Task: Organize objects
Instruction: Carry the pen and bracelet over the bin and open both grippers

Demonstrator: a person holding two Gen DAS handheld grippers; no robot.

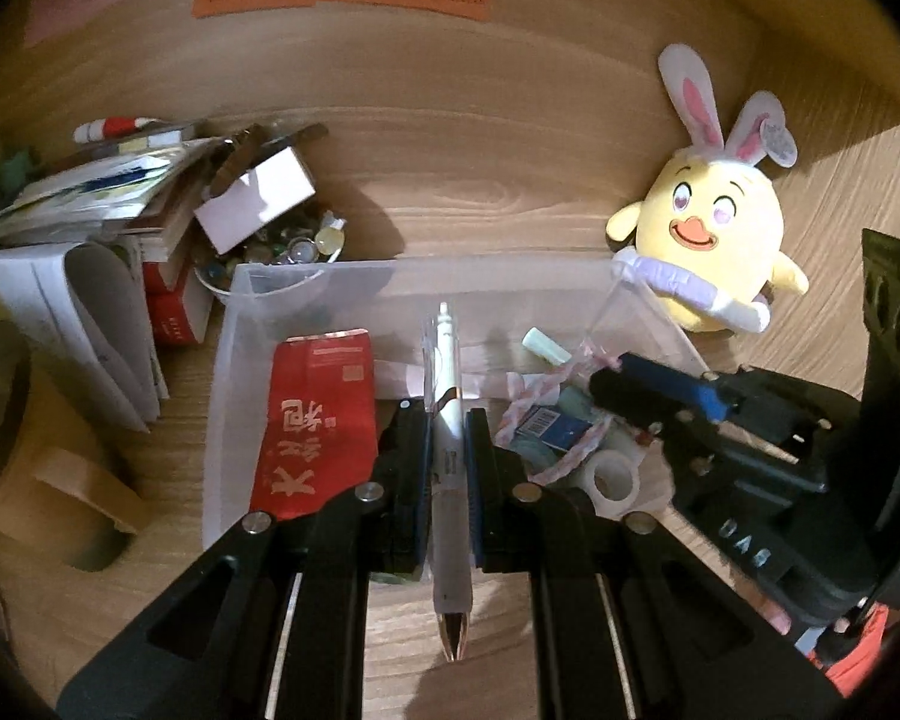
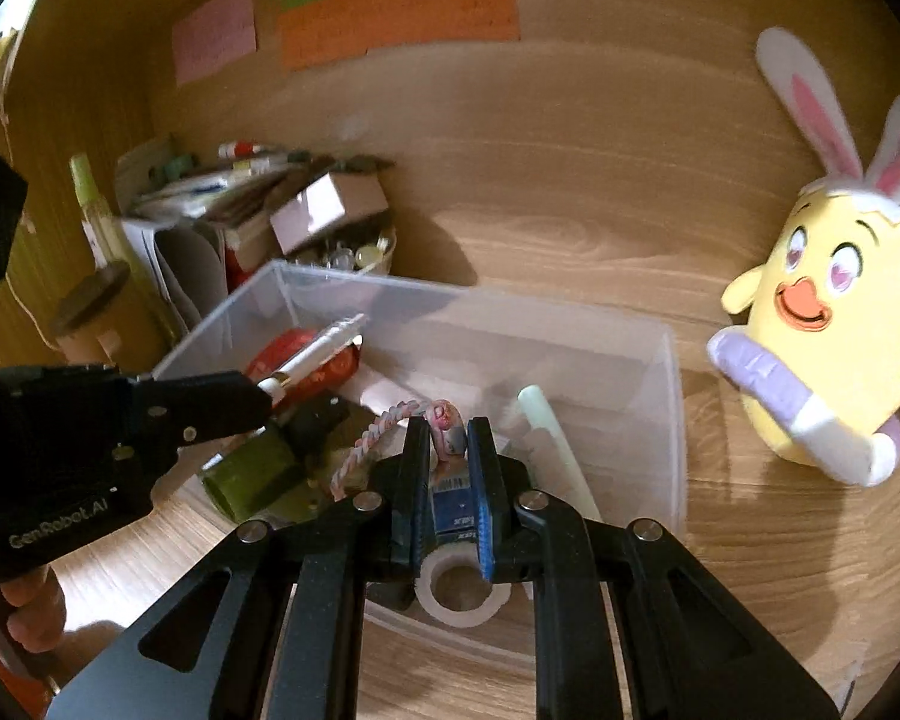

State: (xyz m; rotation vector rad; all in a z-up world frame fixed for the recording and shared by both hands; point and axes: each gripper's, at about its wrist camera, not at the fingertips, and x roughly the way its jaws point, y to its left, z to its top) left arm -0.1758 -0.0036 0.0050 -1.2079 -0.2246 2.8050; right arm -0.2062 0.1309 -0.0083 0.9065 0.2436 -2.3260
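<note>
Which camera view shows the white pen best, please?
The left wrist view shows it best: the white pen runs along the middle of the picture, clamped between the left tongs, nearly its whole length visible above the clear bin. The right wrist view shows only its upper end, blurred, leaving the left tongs.

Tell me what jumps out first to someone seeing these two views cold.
The yellow chick plush with rabbit ears stands out most, on the wooden desk right of the clear plastic bin. Next, the left gripper clamps a white pen over the bin. The right gripper pinches a pink braided cord inside it.
</note>
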